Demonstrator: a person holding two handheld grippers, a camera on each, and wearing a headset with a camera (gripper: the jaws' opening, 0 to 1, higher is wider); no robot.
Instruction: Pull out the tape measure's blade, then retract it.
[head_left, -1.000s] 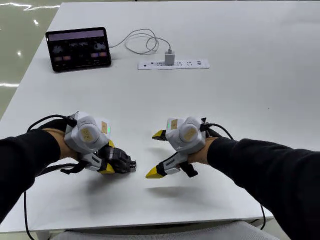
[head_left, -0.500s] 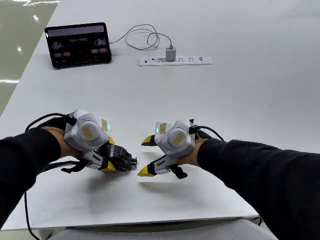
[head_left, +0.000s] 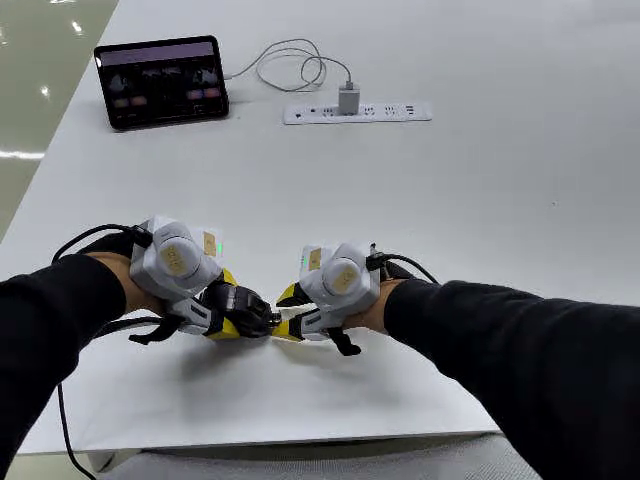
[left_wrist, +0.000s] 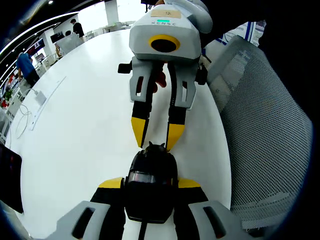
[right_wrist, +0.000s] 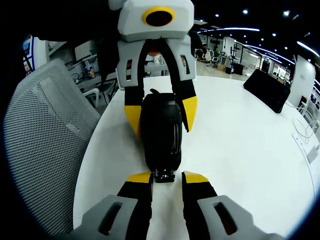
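Left gripper (head_left: 228, 305) clamps our tape measure (head_left: 248, 312) at the front of the desk (head_left: 300, 400). Right gripper (head_left: 285, 311) sits parted around its tip.

White table (head_left: 450, 200) (tablet (head_left: 160, 80), power strip (head_left: 357, 112))

Bright, even, sharp indoor light.
Overhead light left soft shadows on the white table (head_left: 420, 200) under the left gripper (head_left: 230, 305) and right gripper (head_left: 284, 312); glare streaked the floor (head_left: 30, 120); both gripper views bowed at their edges.
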